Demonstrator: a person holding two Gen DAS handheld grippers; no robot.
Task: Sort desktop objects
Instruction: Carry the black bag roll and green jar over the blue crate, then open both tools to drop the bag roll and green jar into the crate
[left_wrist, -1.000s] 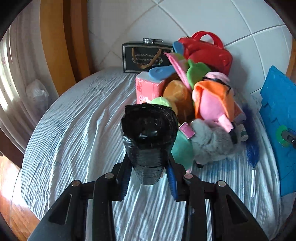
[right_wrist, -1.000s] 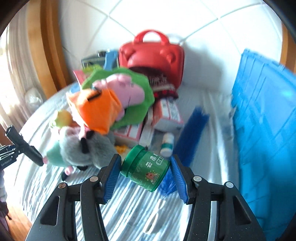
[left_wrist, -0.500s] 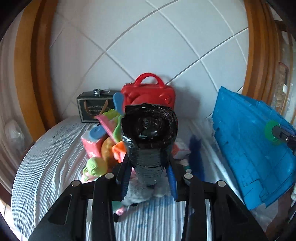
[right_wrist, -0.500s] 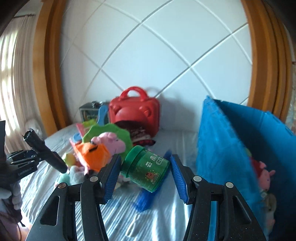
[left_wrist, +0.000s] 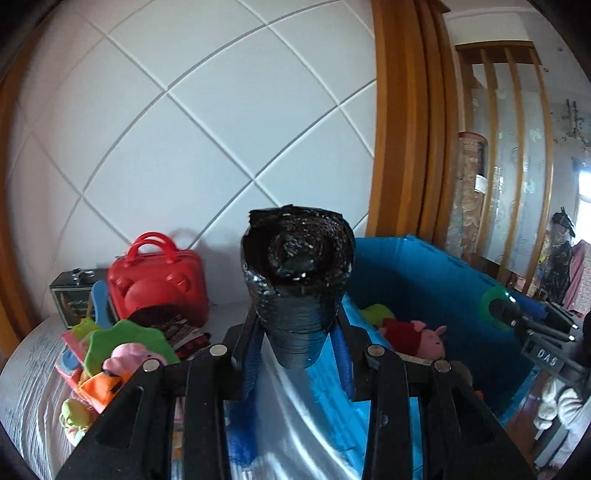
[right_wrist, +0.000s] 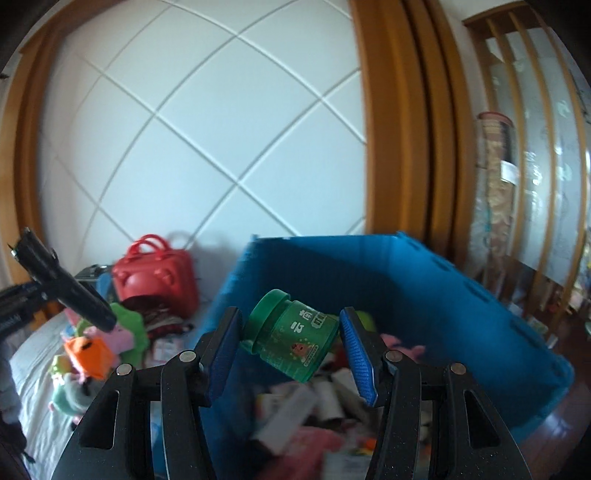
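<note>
My left gripper (left_wrist: 297, 328) is shut on a black ribbed roll (left_wrist: 295, 280), held upright above the near edge of the blue crate (left_wrist: 424, 280). In the right wrist view my right gripper (right_wrist: 290, 339) is shut on a green jar (right_wrist: 293, 339), tilted, with its lid to the upper left, hanging over the blue crate (right_wrist: 424, 295). The crate holds plush toys (left_wrist: 413, 334) and blurred boxes (right_wrist: 295, 406). The right gripper with the jar (left_wrist: 496, 308) shows at the right of the left wrist view. The black roll (right_wrist: 62, 288) appears at the left of the right wrist view.
A pile of plush toys (left_wrist: 110, 365) lies on the striped cloth table (left_wrist: 26, 387) to the left, with a red case (left_wrist: 159, 280) and a dark box (left_wrist: 72, 295) behind it by the white panelled wall. Wooden frames and a slatted screen stand to the right.
Both grippers rose and swung right from over the toy pile to over the blue crate, each keeping its object. The crate's inside has come into view.
</note>
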